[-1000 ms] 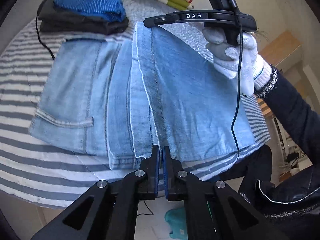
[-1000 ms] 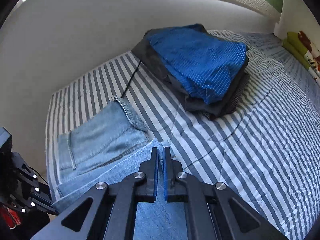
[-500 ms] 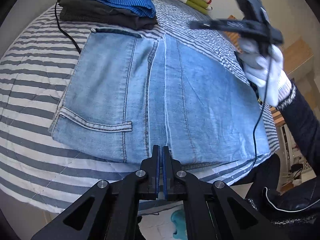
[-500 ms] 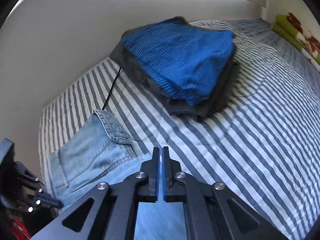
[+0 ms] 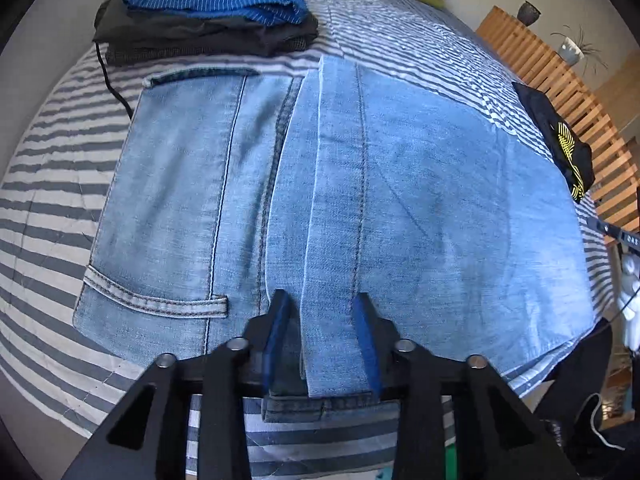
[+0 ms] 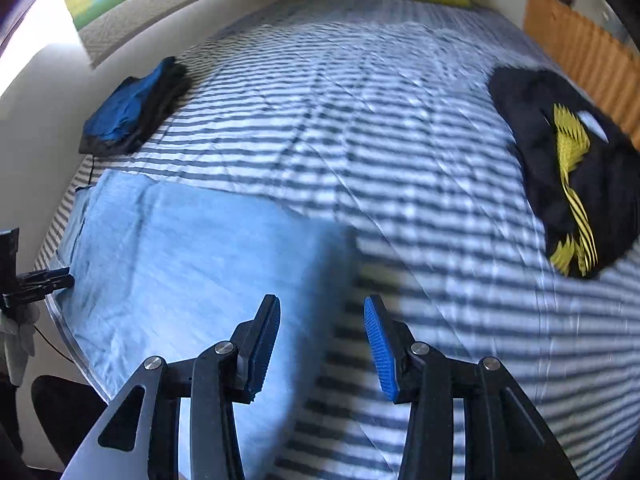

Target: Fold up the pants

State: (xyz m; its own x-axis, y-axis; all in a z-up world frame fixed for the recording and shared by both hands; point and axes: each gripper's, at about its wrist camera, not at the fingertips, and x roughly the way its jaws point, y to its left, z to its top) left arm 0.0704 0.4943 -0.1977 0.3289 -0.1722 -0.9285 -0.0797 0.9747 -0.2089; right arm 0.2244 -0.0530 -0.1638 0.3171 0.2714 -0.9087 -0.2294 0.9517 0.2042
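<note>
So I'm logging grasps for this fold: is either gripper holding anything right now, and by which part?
Nothing is held. The left gripper is open over the near edge of the folded jeans; the right gripper is open too.

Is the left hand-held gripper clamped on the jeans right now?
No, the left hand-held gripper is open, its pads apart over the jeans.

Daylight, bright, cool blue cast. Left wrist view sharp; light-blue denim pants [image 5: 400,200] evenly lit. Right wrist view motion-blurred: grey-and-white striped bed cover [image 6: 360,100] smeared, black garment with yellow print [image 6: 560,168] soft. Dark soft shadow across pants' right edge. Fisheye bending, black vignette at corners.
</note>
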